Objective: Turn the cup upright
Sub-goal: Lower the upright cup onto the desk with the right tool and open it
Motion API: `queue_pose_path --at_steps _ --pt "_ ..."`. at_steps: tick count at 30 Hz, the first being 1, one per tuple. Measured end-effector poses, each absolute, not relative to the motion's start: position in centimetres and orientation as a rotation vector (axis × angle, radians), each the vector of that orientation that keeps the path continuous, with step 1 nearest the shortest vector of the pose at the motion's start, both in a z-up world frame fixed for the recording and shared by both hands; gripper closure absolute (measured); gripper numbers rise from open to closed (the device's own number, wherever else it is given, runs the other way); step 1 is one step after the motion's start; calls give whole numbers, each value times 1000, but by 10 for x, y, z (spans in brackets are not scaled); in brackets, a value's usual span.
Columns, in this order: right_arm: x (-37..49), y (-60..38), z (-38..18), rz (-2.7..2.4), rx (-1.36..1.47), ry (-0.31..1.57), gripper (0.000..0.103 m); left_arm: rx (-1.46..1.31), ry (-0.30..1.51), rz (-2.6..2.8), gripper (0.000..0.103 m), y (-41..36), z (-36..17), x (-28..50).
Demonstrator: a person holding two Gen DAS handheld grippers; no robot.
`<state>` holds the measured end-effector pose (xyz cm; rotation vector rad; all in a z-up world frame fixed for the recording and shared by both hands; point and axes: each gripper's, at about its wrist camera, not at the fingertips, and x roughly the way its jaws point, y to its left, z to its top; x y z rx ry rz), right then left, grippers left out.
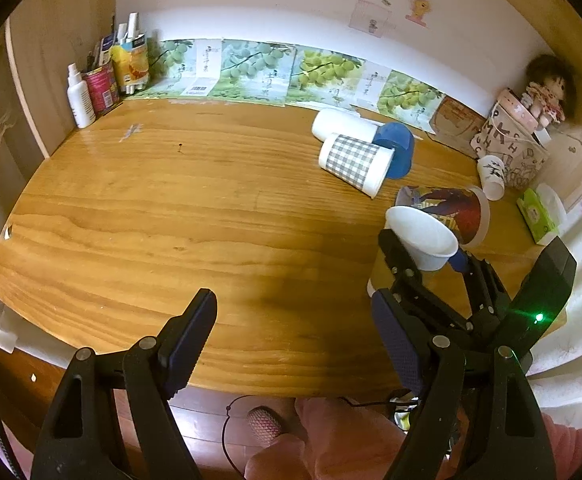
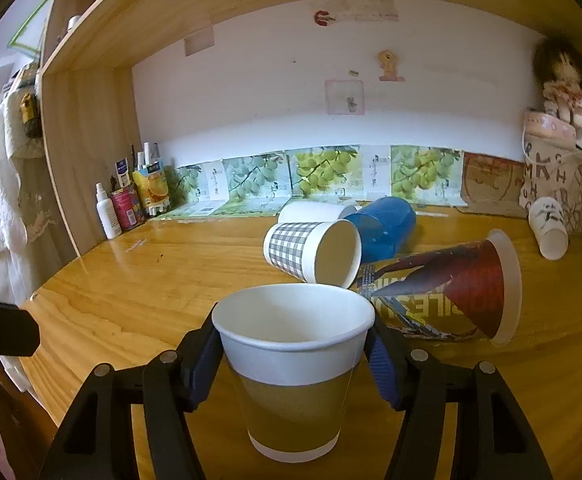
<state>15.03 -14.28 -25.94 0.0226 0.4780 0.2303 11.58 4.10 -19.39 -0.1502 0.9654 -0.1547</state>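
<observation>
The cup stands with its mouth up, white at the rim and brown lower down. The right gripper has its fingers clamped on the cup's two sides. I cannot tell if the cup's bottom touches the worktop.

Just behind the cup a big red cup lies on its side. A check cup lies beside it, mouth to the front. A blue cup and a white cup lie near the wall. A small cup leans at the far right, under a doll.

The left gripper is near the front edge of the worktop, its fingers wide apart and holding nothing. Bottles stand in the left corner.
</observation>
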Motion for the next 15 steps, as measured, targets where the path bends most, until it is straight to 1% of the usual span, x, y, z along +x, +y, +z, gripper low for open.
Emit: queue_pose_path --at_steps 15 --pt "130 -149 -258 302 -2 524 37 -148 980 -218 21 31 -191 128"
